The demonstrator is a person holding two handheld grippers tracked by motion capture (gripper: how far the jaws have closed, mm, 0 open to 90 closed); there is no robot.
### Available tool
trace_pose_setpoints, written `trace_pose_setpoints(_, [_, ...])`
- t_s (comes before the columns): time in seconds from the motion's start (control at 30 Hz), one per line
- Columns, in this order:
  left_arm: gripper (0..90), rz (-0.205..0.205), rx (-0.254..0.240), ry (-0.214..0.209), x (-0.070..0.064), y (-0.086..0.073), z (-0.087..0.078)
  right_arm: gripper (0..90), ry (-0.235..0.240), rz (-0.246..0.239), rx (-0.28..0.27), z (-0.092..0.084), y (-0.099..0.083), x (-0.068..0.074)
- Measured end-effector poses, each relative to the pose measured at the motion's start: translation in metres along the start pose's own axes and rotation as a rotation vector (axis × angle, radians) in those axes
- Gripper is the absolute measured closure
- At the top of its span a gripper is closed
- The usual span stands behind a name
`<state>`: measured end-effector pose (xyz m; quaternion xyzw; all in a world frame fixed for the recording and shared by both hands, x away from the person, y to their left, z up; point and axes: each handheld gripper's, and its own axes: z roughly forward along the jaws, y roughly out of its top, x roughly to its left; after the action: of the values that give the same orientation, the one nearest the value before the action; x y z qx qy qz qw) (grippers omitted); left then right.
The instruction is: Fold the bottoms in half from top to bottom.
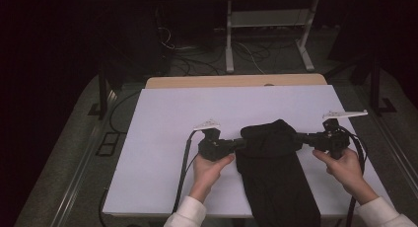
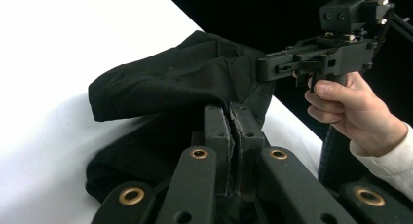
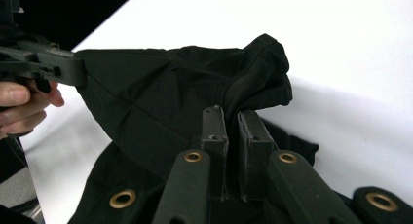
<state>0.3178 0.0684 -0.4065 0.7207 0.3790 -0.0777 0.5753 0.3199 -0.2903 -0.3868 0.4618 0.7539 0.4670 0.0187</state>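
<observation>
The left gripper (image 1: 240, 143) and right gripper (image 1: 299, 137) each pinch the black cloth (image 1: 271, 158) from opposite sides, lifting its far fold.

Left gripper (image 1: 240, 143) fingers pinched shut, level; right gripper (image 1: 298, 137) likewise, facing it

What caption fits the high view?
Both grippers, left gripper and right gripper, pinch a black cloth over the white table.

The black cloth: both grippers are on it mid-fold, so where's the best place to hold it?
Hold the black cloth by the two side edges of its raised, folded-over end, the left gripper from its left and the right gripper from its right. Both are already shut there, so the fold probably stays spread between them.
</observation>
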Motion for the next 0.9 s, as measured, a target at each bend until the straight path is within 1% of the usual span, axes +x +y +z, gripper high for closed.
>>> trace_pose_setpoints(0.13, [86.2,-0.006,0.015,-0.002,-0.001,-0.006,-0.001,82.0,0.000,-0.006,0.009,0.000,-0.004,0.002])
trace_pose_setpoints(0.27, [86.2,-0.006,0.016,-0.010,-0.002,-0.009,-0.003,82.0,0.006,-0.008,0.017,0.000,-0.008,0.005])
trace_pose_setpoints(0.4, [86.2,-0.007,0.026,-0.035,-0.005,-0.011,-0.005,82.0,0.011,-0.019,0.023,-0.002,-0.011,0.008])
trace_pose_setpoints(0.47, [86.2,-0.018,0.024,-0.051,-0.006,-0.013,-0.005,82.0,0.010,-0.022,0.029,-0.003,-0.013,0.010])
trace_pose_setpoints(0.5, [86.1,-0.018,0.028,-0.052,-0.006,-0.014,-0.005,82.0,0.006,-0.025,0.029,-0.003,-0.014,0.011])
trace_pose_setpoints(0.6, [86.2,-0.018,0.037,-0.052,-0.008,-0.017,-0.005,82.0,0.007,-0.026,0.036,-0.004,-0.017,0.011])
trace_pose_setpoints(0.73, [86.1,-0.008,0.060,-0.053,-0.009,-0.023,-0.005,82.0,0.006,-0.025,0.049,-0.003,-0.020,0.010])
trace_pose_setpoints(0.9, [86.1,-0.026,0.078,-0.068,-0.009,-0.034,-0.003,82.0,0.005,-0.022,0.069,-0.002,-0.023,0.008])
